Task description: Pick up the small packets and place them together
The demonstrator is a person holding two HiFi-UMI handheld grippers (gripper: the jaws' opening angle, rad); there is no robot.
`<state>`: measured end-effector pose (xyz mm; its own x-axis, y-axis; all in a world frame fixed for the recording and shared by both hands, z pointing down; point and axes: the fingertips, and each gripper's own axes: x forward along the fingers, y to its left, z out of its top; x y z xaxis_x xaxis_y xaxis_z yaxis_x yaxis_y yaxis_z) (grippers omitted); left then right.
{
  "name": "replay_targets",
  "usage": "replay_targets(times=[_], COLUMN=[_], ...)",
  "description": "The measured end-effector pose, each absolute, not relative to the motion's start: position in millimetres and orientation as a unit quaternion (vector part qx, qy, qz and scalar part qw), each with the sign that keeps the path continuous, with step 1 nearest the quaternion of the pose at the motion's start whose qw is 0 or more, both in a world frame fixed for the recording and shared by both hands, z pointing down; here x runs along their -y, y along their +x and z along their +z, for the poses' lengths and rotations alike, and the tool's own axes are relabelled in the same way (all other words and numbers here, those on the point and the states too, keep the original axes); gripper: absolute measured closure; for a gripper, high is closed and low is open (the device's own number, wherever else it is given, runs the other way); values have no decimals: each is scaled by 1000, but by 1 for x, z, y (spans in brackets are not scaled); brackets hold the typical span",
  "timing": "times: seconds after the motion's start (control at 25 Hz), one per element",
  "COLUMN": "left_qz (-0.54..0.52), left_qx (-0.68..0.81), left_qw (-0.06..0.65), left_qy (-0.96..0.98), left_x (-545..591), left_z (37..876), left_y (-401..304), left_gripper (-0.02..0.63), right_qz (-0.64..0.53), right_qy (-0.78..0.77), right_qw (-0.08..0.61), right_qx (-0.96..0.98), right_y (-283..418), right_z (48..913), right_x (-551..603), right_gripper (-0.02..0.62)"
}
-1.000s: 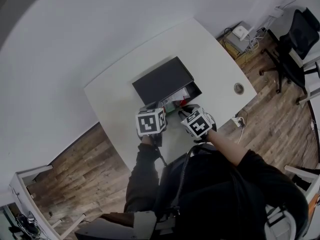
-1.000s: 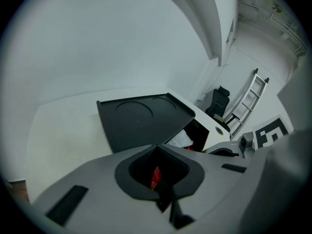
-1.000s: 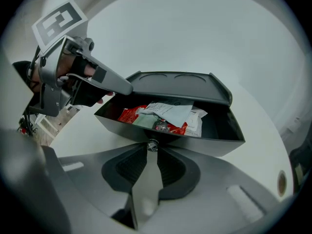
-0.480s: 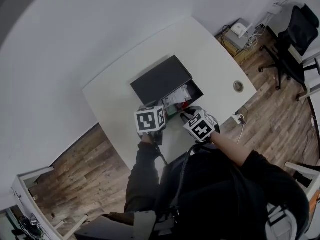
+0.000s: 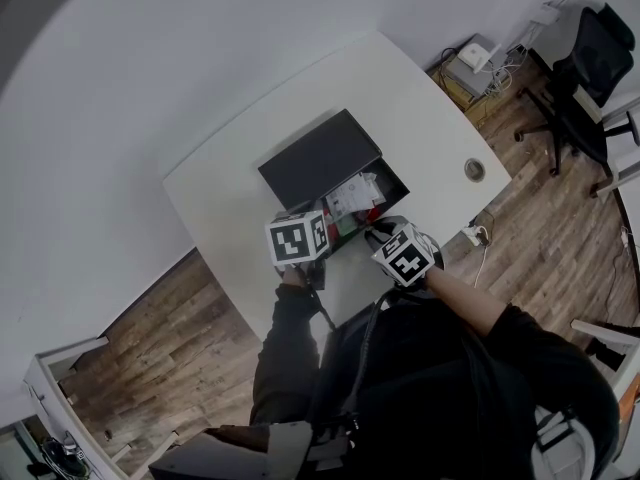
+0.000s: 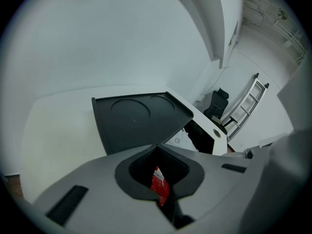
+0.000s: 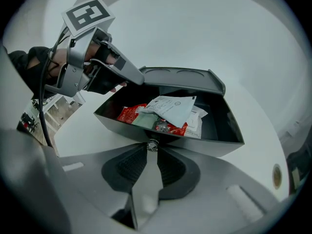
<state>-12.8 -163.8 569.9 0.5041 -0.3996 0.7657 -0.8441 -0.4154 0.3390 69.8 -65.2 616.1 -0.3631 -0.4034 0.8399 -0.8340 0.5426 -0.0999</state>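
Red packet (image 6: 159, 183) sits pinched in my left gripper (image 6: 157, 152); my right gripper (image 7: 152, 147) clamps a silver packet (image 7: 145, 179); both are at the near side of the black box (image 7: 204, 143), whose lid (image 6: 136, 118) is tipped back; its near wall stands between me and the heaped packets (image 7: 170, 112); white table (image 5: 220, 208) beneath.

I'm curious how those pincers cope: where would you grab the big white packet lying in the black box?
Probably one free corner, coming from above: the white packet lies atop the other packets, and the box walls and open lid block sideways approaches.
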Motion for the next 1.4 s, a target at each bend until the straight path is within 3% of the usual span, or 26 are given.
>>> replay_targets(times=[0.56, 0.84, 1.0, 1.2, 1.4], left_qz=[289, 259, 246, 221, 210], left_qx=[398, 420, 433, 446, 451], left_qw=[372, 363, 373, 389, 406], left_qy=[787, 790, 783, 775, 766], left_x=[163, 162, 149, 128, 98], left_z=[569, 554, 547, 542, 539], left_y=[-12, -24, -37, -50, -60], left_gripper=[607, 607, 607, 607, 607], right_qz=[285, 317, 288, 170, 92], right_qy=[399, 365, 375, 331, 202], right_qw=[393, 369, 373, 408, 492], right_qx=[778, 794, 799, 834, 842], right_y=[74, 81, 109, 94, 55], right_z=[625, 609, 579, 533, 553], right_x=[56, 52, 61, 88, 98], right_gripper=[528, 468, 468, 468, 456])
